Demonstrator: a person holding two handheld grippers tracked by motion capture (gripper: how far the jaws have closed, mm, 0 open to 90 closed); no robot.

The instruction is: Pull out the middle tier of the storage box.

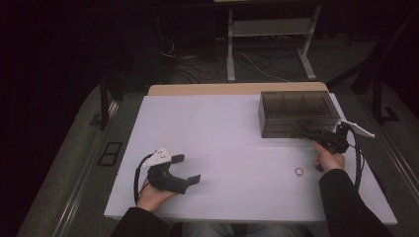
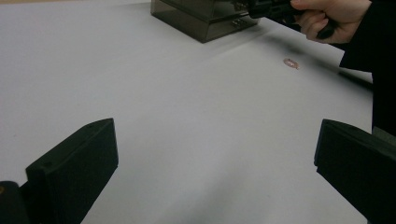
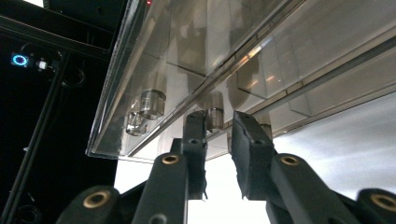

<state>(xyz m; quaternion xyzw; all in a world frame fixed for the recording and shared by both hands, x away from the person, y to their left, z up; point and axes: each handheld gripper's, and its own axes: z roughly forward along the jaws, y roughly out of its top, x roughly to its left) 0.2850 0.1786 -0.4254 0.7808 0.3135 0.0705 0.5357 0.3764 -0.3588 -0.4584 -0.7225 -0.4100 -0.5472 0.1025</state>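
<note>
The white table [image 1: 232, 148] carries a smoky clear box [image 1: 296, 112] at two o'clock. The right gripper [image 3: 218, 122] has its jaws nearly closed around the box's small knob [image 3: 215, 116]. The left gripper [image 1: 190, 169], at seven o'clock, gapes wide, empty. A small ring [image 1: 299, 171] lies at four o'clock.

The box [image 1: 298, 113] sits far right on the table [image 1: 222, 128], the ring [image 1: 299, 172] before it.
</note>
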